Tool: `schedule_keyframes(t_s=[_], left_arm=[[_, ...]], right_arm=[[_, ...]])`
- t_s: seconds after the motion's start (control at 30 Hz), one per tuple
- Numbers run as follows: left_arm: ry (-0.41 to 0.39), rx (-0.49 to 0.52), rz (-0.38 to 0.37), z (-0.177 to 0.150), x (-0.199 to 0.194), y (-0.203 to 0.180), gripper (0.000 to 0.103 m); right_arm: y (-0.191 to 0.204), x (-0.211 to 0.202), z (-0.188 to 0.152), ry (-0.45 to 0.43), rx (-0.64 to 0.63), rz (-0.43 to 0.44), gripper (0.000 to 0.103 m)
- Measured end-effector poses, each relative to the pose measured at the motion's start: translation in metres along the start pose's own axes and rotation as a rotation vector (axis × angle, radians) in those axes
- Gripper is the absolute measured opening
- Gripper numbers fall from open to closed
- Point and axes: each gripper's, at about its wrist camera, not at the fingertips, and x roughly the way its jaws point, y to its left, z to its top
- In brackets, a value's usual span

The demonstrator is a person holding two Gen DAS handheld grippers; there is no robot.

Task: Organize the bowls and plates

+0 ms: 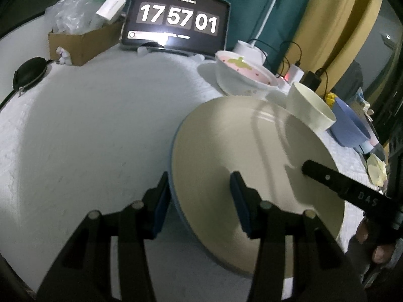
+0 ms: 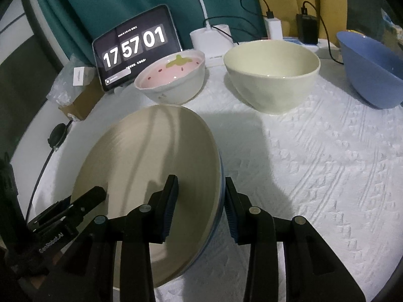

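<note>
A large cream plate [image 1: 234,146] [image 2: 151,156] with a blue underside lies on the white cloth. My left gripper [image 1: 199,196] is open and straddles the plate's left rim. My right gripper [image 2: 201,201] is open and straddles its right rim; one of its fingers [image 1: 325,176] shows over the plate in the left wrist view. Behind stand a pink strawberry bowl [image 2: 171,78] [image 1: 244,75], a cream bowl [image 2: 272,75] [image 1: 309,105] and a blue bowl [image 2: 370,70] [image 1: 350,125].
A tablet clock [image 1: 176,17] [image 2: 136,47] leans at the back. A cardboard box [image 1: 80,42] of plastic bags stands back left. A lamp base [image 2: 211,37], chargers [image 2: 307,27] and cables lie behind the bowls. A black round object [image 1: 30,71] lies at the left edge.
</note>
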Motion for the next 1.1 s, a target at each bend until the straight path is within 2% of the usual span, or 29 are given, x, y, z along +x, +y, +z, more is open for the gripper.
schedule_keyframes(t_s=[0.17,0.27,0.4,0.67,1.1], left_arm=[[-0.015,0.004,0.020,0.001,-0.005,-0.003,0.049],[-0.094,0.037,0.072,0.002,-0.022,-0.010,0.049],[-0.159,0.062,0.090,0.008,-0.038,-0.019,0.050],[-0.170,0.130,0.031,0.012,-0.044,-0.060,0.050],[-0.147,0.255,-0.097,0.010,-0.037,-0.147,0.050]], right_arm=[[-0.004,0.004,-0.001,0.012,0.004,-0.003,0.040],[-0.006,-0.003,0.000,-0.006,0.004,0.005,0.040],[-0.013,-0.017,0.000,-0.039,0.016,0.000,0.041],[-0.038,-0.054,0.000,-0.100,0.033,-0.031,0.041],[-0.112,-0.109,-0.004,-0.199,0.109,-0.135,0.041]])
